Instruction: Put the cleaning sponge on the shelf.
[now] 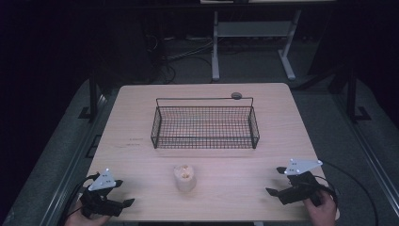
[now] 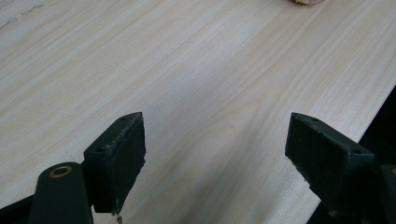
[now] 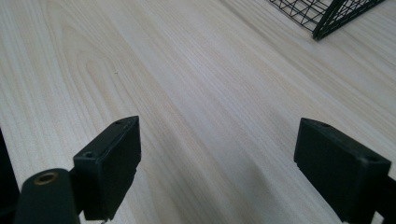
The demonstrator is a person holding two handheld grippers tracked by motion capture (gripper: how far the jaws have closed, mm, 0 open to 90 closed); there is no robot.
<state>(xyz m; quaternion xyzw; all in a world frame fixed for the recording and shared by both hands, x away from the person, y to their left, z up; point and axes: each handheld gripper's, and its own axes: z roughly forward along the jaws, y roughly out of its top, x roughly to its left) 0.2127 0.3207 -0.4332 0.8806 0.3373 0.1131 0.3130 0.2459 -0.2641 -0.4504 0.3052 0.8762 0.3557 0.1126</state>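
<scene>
Centrally on the pale wooden counter (image 1: 141, 155) sits a black wire basket (image 1: 205, 123), its thin handle bar raised along the far side, with nothing visible inside it. Just nearer the person, apart from the basket, stands a small cream-coloured lump (image 1: 184, 177) with a hollowed top; what it is I cannot tell. The left claw (image 1: 120, 200) rests at the near left corner of the counter, held in the person's left hand (image 1: 82, 217), its jaws spread wide with nothing between them, as the left gripper view (image 2: 215, 154) confirms over bare wood. The right claw (image 1: 275, 193) sits at the near right corner in the right hand (image 1: 322, 209), likewise wide open and empty (image 3: 217, 161), with a corner of the basket (image 3: 327, 14) ahead of it.
</scene>
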